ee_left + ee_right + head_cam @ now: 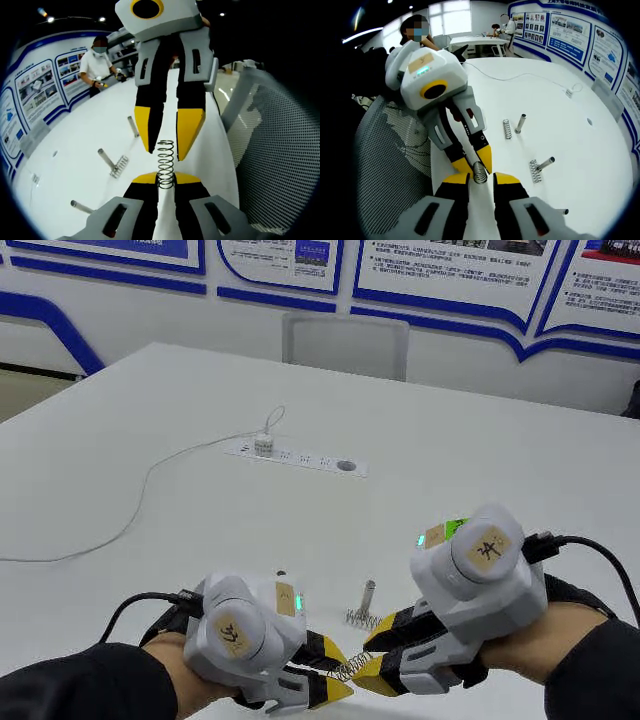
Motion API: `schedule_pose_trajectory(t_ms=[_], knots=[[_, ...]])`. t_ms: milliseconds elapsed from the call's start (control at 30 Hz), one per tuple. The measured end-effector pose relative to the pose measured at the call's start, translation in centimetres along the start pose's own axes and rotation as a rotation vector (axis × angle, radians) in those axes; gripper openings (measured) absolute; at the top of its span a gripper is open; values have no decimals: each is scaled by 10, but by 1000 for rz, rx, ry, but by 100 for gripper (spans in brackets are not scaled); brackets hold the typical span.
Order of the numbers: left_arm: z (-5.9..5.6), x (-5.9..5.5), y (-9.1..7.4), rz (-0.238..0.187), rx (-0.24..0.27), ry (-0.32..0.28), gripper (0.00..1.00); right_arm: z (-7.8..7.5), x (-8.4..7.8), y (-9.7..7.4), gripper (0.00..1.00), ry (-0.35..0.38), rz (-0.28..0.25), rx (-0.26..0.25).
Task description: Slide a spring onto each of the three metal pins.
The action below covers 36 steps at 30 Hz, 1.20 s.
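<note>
Nearest, low in the head view, the held spring (346, 668) is strung between two pairs of yellow tips: a thin, silvery, open-wound coil, slightly bowed. One end is clamped by the left gripper (322, 687). In the left gripper view its jaws are closed at bottom centre, and the coil (165, 165) rises straight out of them. The other end is met by the right gripper (372, 665), seen dropping from the top of the left gripper view (170, 140) with jaws parted, the coil's far end set just between the tips. Whether those tips touch the wire cannot be told. In the right gripper view the spring (479, 173) is seen almost end-on in the gap between that gripper's own jaws, bitten by the left gripper (476, 162) from the upper left.

Beyond, on the white table (545, 90), three pins are laid out in the right gripper view. A lower pin (561, 212) is at bottom right, and a middle pin (546, 163) has a second spring (535, 171) at its end. An upper pin (521, 123) has a third spring (507, 129) just beside it. The middle pin (106, 159) and its spring (120, 166) are also caught at left in the left gripper view. In the head view a lone pin (368, 595) is glimpsed above the grippers, with a coil at its foot.

Farther back, a power strip (300, 457) and a chair back (345, 345) are seen.
</note>
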State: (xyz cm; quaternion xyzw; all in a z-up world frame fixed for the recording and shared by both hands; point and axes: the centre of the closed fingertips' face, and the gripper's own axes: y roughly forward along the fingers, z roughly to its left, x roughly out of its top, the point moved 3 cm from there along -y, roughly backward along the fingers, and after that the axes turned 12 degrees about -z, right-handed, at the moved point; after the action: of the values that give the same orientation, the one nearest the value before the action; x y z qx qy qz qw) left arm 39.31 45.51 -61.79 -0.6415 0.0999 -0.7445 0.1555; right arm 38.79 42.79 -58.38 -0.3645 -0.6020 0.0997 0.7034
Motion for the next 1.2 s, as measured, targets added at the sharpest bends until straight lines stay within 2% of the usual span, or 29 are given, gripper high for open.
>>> schedule_pose_trajectory(t_ms=[133, 433, 667, 867, 1200], knots=[[1, 6, 0, -30, 9, -14, 11, 0, 0, 3, 16, 10, -6, -2], [4, 8, 0, -55, 20, -57, 12, 1, 5, 3, 12, 12, -10, -3], [5, 8, -2, -59, 24, -83, 21, -8, 6, -7, 12, 15, 13, -17], [11, 9, -6, -72, 49, -126, 28, -21, 1, -24, 12, 21, 43, -49], [19, 4, -13, -76, 78, -183, 36, -60, -4, -60, 12, 45, 79, -143]])
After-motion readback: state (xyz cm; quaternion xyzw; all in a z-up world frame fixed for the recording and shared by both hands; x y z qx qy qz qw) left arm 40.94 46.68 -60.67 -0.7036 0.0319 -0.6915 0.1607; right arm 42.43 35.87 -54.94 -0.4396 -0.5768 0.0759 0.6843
